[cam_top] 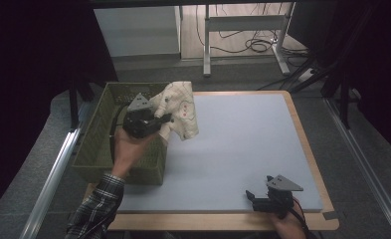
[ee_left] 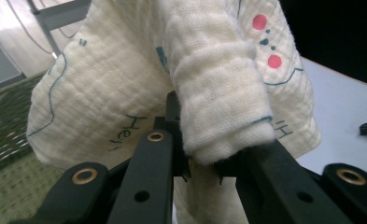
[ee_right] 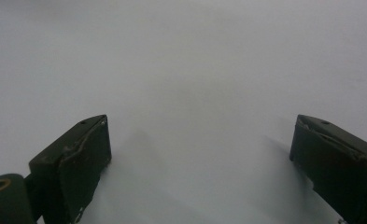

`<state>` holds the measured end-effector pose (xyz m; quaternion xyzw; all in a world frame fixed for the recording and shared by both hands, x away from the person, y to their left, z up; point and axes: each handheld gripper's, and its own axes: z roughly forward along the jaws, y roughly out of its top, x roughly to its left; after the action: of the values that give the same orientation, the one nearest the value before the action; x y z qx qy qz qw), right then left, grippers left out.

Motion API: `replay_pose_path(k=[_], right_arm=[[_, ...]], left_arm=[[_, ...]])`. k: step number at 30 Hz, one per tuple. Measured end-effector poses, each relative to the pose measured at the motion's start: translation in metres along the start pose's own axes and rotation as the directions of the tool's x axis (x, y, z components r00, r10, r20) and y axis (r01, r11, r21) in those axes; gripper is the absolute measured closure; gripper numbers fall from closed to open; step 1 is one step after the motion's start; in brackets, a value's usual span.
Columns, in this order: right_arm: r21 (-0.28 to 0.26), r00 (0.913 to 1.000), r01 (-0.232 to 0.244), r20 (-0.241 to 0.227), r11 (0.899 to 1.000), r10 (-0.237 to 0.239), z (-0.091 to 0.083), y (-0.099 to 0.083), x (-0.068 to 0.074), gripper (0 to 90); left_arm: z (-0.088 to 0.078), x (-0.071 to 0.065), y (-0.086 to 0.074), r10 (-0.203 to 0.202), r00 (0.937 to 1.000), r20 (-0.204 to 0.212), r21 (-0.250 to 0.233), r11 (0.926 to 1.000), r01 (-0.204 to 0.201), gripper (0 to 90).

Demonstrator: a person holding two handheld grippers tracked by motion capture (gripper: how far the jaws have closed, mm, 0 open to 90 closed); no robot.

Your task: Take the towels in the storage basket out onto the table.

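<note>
The left hand-held gripper (cam_top: 159, 121) clamps a cloth (cam_top: 180, 109) lifted beside the basket (cam_top: 96, 144), while the right hand-held gripper (cam_top: 259, 198) rests with jaws apart on the surface (cam_top: 243, 139), probably waiting.

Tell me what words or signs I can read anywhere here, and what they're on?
"Hel", last letter unclear, cut off at a fold: dark stitched letters on the cream cloth, left of the left gripper's jaws.
"H": on the same cloth, right of the jaws; the rest is hidden.
Basket, table mat, right gripper: no readable text.
</note>
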<state>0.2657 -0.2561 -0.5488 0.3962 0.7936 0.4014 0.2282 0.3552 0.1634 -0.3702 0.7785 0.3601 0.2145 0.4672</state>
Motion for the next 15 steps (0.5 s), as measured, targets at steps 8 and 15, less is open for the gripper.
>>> replay_pose_path(k=[8,15], right_arm=[[-0.001,1.0,0.002,0.0,1.0,-0.002,0.0,0.0,0.0,5.5],[-0.001,1.0,0.001,0.0,1.0,-0.001,0.0,0.0,0.0,5.5]], left_arm=[[0.017,-0.023,0.003,0.018,0.9986,0.05,0.0,0.9998,-0.018,79.1],[0.033,-0.046,0.003,0.025,0.9956,0.09,-0.018,0.9996,-0.023,79.0]])
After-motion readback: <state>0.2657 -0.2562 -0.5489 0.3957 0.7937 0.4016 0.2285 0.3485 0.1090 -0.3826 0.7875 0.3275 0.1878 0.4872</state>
